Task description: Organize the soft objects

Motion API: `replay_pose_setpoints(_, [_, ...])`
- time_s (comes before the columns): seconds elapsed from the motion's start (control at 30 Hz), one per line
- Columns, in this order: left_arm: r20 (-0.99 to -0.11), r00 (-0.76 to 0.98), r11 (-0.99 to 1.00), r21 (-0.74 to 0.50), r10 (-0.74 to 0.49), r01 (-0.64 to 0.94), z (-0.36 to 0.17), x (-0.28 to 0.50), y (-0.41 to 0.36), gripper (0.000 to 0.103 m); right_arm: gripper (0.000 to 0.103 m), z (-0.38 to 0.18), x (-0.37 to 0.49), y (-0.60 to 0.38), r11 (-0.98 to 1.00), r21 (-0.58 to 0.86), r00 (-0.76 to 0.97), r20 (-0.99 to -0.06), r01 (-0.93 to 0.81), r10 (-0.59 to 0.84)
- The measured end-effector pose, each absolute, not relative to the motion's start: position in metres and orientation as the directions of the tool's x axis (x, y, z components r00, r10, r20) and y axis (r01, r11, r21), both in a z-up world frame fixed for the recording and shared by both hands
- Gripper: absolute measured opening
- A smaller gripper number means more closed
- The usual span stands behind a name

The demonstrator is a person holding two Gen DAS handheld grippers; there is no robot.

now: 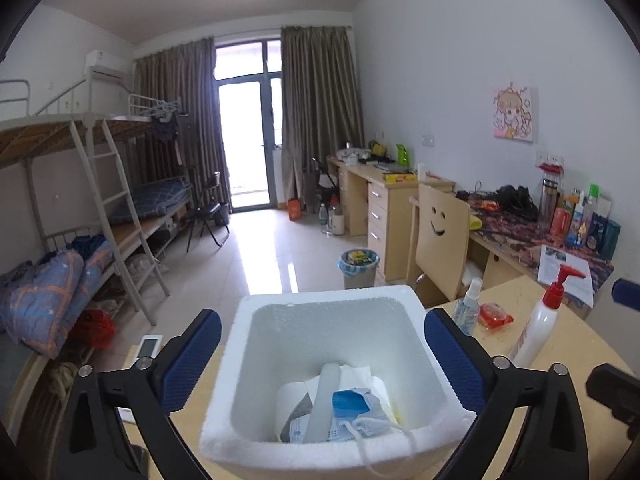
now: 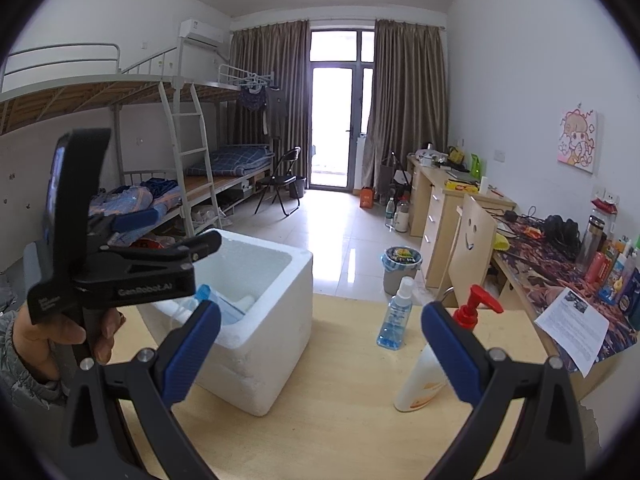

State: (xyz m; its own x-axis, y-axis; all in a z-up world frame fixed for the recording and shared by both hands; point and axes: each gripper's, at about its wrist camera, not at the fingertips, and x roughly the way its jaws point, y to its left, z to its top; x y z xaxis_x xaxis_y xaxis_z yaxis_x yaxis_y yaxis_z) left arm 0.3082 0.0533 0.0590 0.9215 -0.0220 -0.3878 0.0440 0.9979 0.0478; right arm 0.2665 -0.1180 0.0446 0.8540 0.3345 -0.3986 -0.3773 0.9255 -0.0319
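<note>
Left wrist view: left gripper (image 1: 322, 344), jaws wide, is hovering over foam box (image 1: 412, 312) at the bench (image 2: 340, 420) edge; right gripper (image 2: 320, 348), jaws wide; "GenRobot.AI" is showing.

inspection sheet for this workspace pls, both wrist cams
Surface: wood table, mostly bare.
Job's things: foam box holds face mask, tissue and other soft items.
Clutter: pump bottle, spray bottle, red packet.
Grippers: left gripper open above the box; right gripper open, empty.
Cables: nothing seen on the table; tangle on desk.
Surroundings: bunk beds, chair, bin.
</note>
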Motion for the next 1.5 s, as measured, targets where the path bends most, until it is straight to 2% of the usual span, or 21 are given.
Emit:
replay_pose_setpoints(0.4, [-0.298,0.954,0.999,0.032,0.029,-0.02,0.085,0.236,0.06,0.102,0.102,0.056,0.234,-0.119,0.917,-0.023,0.86,-0.356,-0.399,0.365])
replay_pose_setpoints(0.67, [-0.274,0.959,0.997,0.017,0.077,-0.075,0.089,0.193,0.061,0.102,0.102,0.061,0.204,-0.121,0.912,-0.026,0.865,-0.328,-0.409,0.379])
replay_pose_setpoints(1.5, [-0.163,0.985,0.998,0.027,0.053,-0.049,0.096,0.075,0.051,0.102,0.102,0.067,0.106,-0.122,0.909,-0.042,0.89,-0.226,-0.415,0.396])
